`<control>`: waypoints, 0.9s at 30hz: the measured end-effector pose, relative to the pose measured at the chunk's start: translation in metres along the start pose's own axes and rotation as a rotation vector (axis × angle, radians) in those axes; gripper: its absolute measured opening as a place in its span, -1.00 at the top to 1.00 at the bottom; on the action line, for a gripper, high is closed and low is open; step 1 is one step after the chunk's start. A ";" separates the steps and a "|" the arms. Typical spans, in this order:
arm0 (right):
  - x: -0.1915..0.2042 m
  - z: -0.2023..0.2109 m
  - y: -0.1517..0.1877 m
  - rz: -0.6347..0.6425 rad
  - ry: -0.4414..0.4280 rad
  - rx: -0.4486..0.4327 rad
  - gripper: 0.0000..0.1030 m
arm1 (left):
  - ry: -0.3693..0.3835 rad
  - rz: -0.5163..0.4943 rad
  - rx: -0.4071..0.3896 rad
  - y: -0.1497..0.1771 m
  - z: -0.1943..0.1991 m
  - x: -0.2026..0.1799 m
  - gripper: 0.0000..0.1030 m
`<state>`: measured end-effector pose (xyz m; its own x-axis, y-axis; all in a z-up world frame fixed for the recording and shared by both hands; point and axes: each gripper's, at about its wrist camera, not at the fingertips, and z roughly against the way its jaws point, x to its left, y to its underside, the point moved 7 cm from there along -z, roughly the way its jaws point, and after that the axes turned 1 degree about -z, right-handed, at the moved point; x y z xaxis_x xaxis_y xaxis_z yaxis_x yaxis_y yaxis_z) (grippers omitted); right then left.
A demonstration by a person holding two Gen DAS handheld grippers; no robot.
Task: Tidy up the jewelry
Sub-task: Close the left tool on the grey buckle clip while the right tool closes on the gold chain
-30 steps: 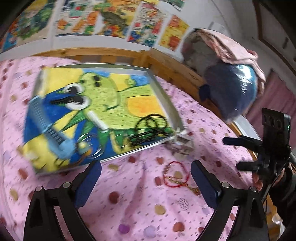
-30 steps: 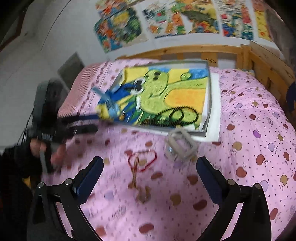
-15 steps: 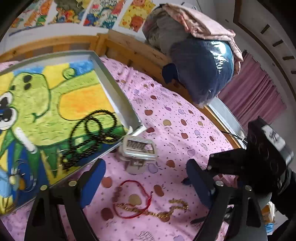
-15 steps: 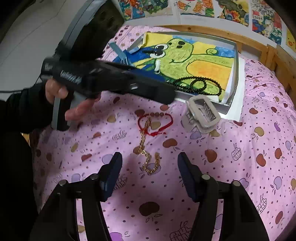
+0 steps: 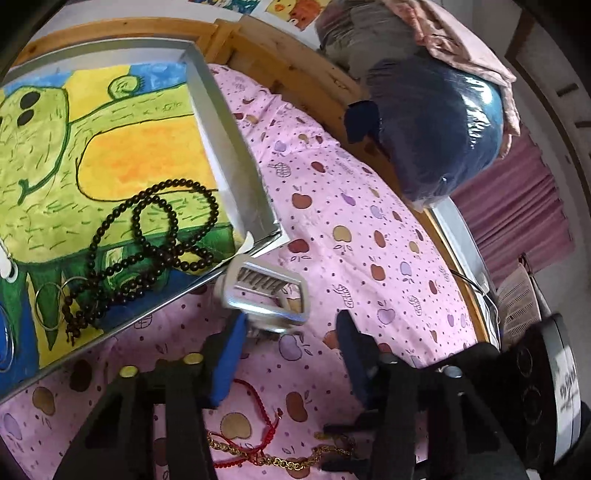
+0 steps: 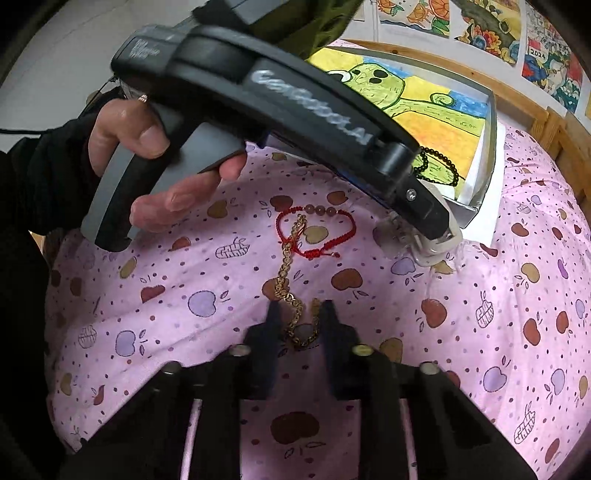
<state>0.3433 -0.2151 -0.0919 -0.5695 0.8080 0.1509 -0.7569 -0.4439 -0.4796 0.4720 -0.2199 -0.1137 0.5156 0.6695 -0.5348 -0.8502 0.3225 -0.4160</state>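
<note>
Gold chain (image 6: pixel 291 295): lies on the pink sheet (image 6: pixel 480 332), running from 12 o'clock down to 6 in the right wrist view; its lower loop sits between the fingers of the right gripper (image 6: pixel 297 317), which stand narrowly apart on either side, released, not pinching the links. Its upper end crosses the red bracelet.

Red bracelet (image 6: pixel 317 232): cord loop with a row of pinkish beads at its top, flat on the sheet just beyond the chain, at 12 o'clock from the right gripper.

Hair clip (image 5: pixel 266 295): pale, clawed, on the sheet just outside the tray's near corner. Left gripper (image 5: pixel 288 332) is around its near end, blue pads (image 5: pixel 229 354) spread wide, released; whether a pad touches the clip cannot be told. In the right wrist view the clip (image 6: pixel 424 243) lies at 2 o'clock from the chain, under the left gripper's tip.

Tray (image 5: pixel 229 155): shallow metal, lined with a frog drawing, at 10 o'clock in the left wrist view. Holds dark beads (image 5: pixel 155 229) in a coiled strand near its right wall, and thin metal rings (image 5: pixel 48 302) to 8 o'clock of them.

Hand (image 6: pixel 147 166): bare, black sleeve, grips the left gripper's grey handle at 10 o'clock in the right wrist view.

Surround: wooden bed rail (image 5: pixel 295 74) beyond the sheet; blue bag (image 5: pixel 443 129) at 2 o'clock with pink cloth on top; posters (image 6: pixel 480 18) on the wall.
</note>
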 end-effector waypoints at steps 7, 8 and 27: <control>0.005 0.008 0.008 -0.015 0.019 -0.039 0.72 | 0.008 0.065 0.000 0.002 -0.003 0.010 0.43; 0.006 0.011 0.009 -0.021 0.019 -0.051 0.72 | 0.007 0.063 -0.003 0.002 -0.003 0.010 0.43; -0.001 0.106 -0.022 -0.008 0.151 -0.288 0.73 | 0.026 0.005 -0.141 -0.012 0.055 0.000 0.92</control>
<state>0.3264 -0.2468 0.0103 -0.4936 0.8689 0.0366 -0.6273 -0.3266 -0.7070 0.4768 -0.1871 -0.0685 0.5154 0.6528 -0.5552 -0.8305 0.2207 -0.5114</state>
